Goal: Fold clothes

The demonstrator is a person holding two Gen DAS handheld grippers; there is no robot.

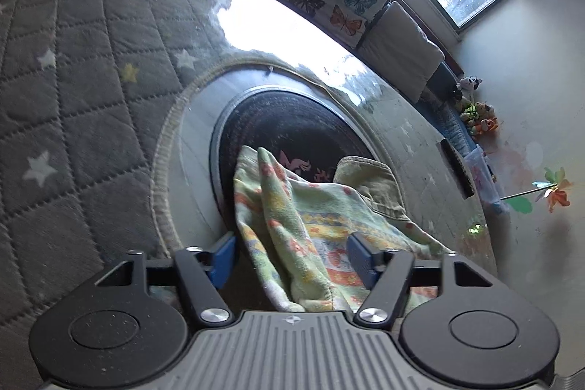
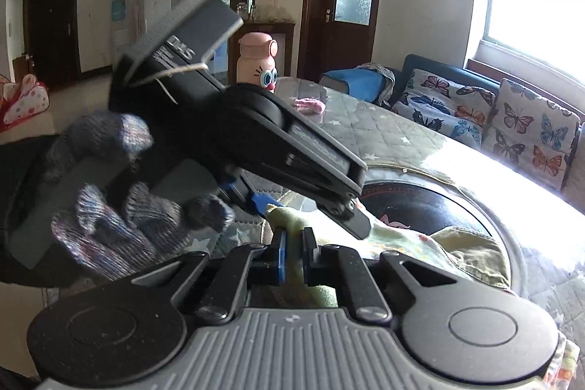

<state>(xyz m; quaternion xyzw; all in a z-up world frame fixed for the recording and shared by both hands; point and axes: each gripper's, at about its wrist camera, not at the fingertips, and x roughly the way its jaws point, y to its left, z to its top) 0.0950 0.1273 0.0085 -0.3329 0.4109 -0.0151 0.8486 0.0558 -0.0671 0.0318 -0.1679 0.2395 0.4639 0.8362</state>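
Surface (image 1: 73, 68): one, under a grey quilted cover with stars, a glossy sheet over it. One round dark mat (image 1: 292, 130) set in the cover's cut-out. Two butterfly-print cushions (image 2: 530, 130) on the sofa behind. Garments: two counted, heaped on the mat's near edge. One pale green printed cloth (image 1: 292, 225), terry-like, with orange flowers and yellow bands, rumpled in long folds; one plain olive piece (image 1: 373, 181) just behind, touching it. One pink bottle (image 2: 256, 61) and one small pink item (image 2: 310, 105) at the far side. Left gripper (image 1: 290, 258): jaws wide, cloth between them. Right gripper (image 2: 294, 256): jaws narrow, pinching the green cloth's edge. One gloved hand (image 2: 120, 207) grips the left tool.
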